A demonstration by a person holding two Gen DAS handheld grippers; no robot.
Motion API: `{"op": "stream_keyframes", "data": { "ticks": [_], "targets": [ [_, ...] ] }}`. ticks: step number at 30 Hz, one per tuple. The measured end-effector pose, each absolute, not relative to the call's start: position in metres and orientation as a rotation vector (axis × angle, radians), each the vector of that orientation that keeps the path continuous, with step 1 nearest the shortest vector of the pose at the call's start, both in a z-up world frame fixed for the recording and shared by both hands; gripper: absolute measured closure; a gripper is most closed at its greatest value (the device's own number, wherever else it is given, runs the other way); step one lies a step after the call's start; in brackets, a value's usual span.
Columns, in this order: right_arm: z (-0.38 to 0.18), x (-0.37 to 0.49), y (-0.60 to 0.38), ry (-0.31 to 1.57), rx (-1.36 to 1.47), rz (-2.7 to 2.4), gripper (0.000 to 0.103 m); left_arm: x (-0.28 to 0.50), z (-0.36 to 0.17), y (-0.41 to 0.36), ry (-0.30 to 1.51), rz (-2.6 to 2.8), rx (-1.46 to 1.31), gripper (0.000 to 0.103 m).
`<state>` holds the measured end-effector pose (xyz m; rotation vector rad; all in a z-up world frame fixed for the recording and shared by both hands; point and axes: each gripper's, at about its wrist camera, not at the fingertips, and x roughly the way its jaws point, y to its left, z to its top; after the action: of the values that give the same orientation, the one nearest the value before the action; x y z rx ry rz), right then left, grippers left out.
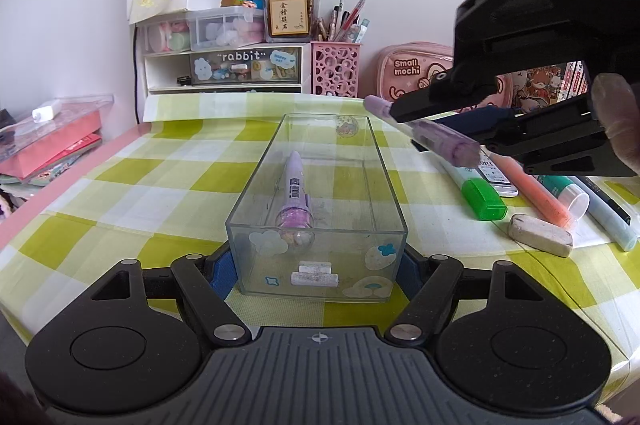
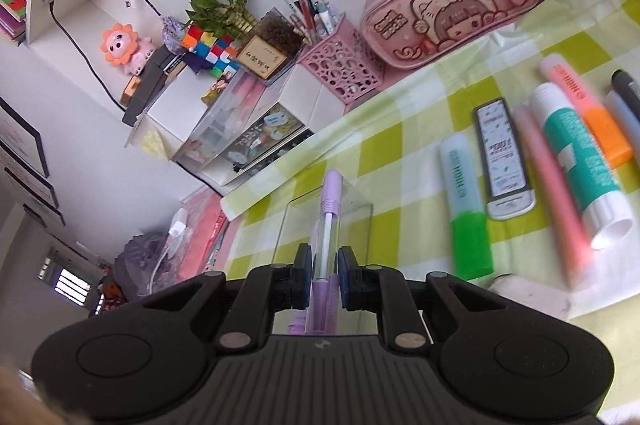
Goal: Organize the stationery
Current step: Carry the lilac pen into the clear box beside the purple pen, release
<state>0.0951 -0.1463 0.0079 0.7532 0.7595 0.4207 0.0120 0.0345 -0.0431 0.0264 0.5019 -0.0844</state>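
One pen (image 1: 295,191) lies in the clear box (image 1: 256,185) my left hand-held gripper (image 1: 316,267) clamps; my right hand-held gripper (image 2: 324,279) pinches a lilac pen (image 2: 326,225), and several items (image 2: 496,157) wait on the counter (image 1: 120,193).

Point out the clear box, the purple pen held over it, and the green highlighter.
clear box (image 1: 316,267), left wrist view, near end wall.
purple pen (image 2: 325,225), right wrist view, clear barrel ahead of the pads.
green highlighter (image 2: 470,245), right wrist view, green cap.
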Motion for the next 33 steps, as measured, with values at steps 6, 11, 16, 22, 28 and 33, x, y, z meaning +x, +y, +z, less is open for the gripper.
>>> {"op": "stream_keyframes", "data": {
  "ticks": [6,11,16,22,28,33],
  "targets": [
    [-0.003,0.106,-0.134,0.792,0.805,0.420,0.088,0.012,-0.043,0.034,0.502,-0.084,0.026,0.029],
    [-0.003,0.111,-0.134,0.795,0.830,0.400,0.088,0.012,-0.043,0.034,0.502,-0.084,0.026,0.029],
    [0.001,0.110,-0.125,0.801,0.804,0.407,0.087,0.012,-0.043,0.034,0.502,-0.084,0.026,0.029],
    [-0.002,0.111,-0.121,0.817,0.801,0.403,0.085,0.012,-0.043,0.034,0.502,-0.084,0.026,0.029],
    [0.002,0.109,-0.124,0.803,0.787,0.399,0.083,0.012,-0.043,0.034,0.502,-0.084,0.026,0.029],
    [0.006,0.106,-0.125,0.794,0.773,0.402,0.078,0.012,-0.043,0.034,0.502,-0.084,0.027,0.029]
  ]
}}
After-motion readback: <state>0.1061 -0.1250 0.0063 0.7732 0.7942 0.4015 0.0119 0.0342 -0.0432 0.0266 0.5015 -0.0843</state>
